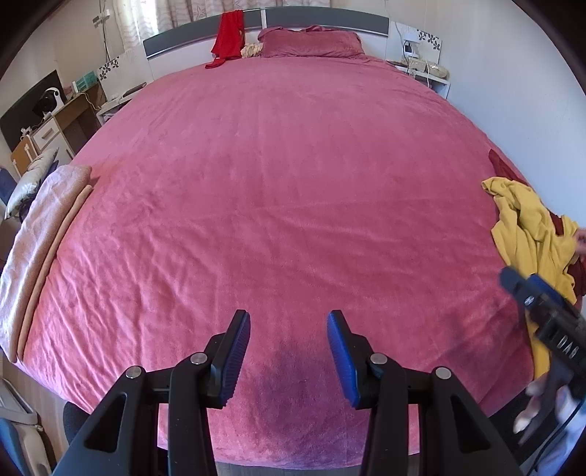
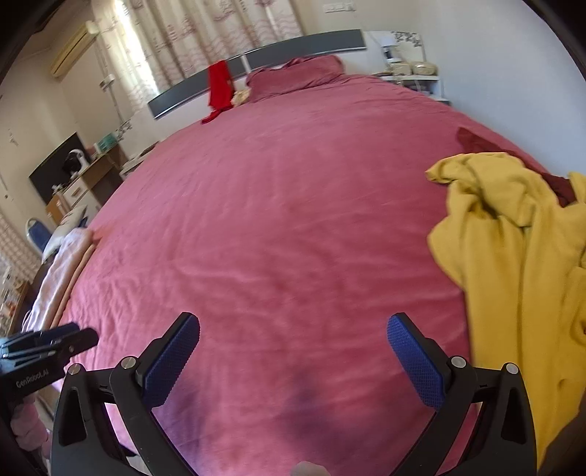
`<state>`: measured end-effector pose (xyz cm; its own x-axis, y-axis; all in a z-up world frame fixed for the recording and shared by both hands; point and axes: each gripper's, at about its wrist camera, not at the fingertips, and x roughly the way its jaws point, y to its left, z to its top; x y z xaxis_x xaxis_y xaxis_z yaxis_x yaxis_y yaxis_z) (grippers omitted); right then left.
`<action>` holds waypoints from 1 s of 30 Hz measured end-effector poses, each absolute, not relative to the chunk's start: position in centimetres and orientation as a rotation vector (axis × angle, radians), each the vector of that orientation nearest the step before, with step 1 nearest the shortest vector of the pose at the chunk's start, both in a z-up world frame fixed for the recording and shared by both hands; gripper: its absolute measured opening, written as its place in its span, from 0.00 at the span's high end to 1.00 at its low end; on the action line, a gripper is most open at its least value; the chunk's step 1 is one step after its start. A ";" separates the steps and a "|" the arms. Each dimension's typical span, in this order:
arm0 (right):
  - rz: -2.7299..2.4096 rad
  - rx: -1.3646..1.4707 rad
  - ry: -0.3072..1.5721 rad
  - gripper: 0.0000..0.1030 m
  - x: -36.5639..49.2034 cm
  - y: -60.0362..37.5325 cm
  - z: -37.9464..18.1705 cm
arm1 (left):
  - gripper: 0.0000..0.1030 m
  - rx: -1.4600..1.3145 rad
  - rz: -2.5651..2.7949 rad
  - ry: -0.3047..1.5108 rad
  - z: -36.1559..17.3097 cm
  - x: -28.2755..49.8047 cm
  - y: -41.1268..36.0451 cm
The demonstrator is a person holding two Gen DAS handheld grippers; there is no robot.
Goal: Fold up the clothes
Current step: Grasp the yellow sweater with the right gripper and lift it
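Left wrist cam: my left gripper (image 1: 289,318) is hanging over the pink bed (image 1: 278,175) w/ fingers apart, nothing in it. Right gripper (image 2: 293,326) is spread even wider, also empty, both above bare bedspread near the foot end. Yellow garment (image 2: 512,263) is crumpled in a heap at the bed's right edge, w/ a dark red piece (image 2: 556,185) poking out of it. Red garment (image 1: 229,36) draped over the headboard (image 1: 322,18), folded pink blanket (image 1: 40,234) along the left edge.
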<state>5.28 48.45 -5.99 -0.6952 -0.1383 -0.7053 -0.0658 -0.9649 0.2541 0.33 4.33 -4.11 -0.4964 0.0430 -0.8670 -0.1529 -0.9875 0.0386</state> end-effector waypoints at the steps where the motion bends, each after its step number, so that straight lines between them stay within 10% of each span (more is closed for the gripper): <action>1: -2.840 1.205 -0.413 0.00 5.3 48.9 -5.9 | 0.57 -1.513 2.619 0.173 -4.2 0.3 4.4; 30: -2.937 1.314 -0.302 0.00 3.0 59.2 -4.4 | 0.57 -1.730 2.449 0.087 -9.0 -0.2 4.4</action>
<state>2.98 59.22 -4.41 -0.6660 0.0056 -0.7459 -0.1575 -0.9785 0.1333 -0.21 4.42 -9.04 -0.3279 0.0825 -0.9411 -0.1490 -0.9882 -0.0347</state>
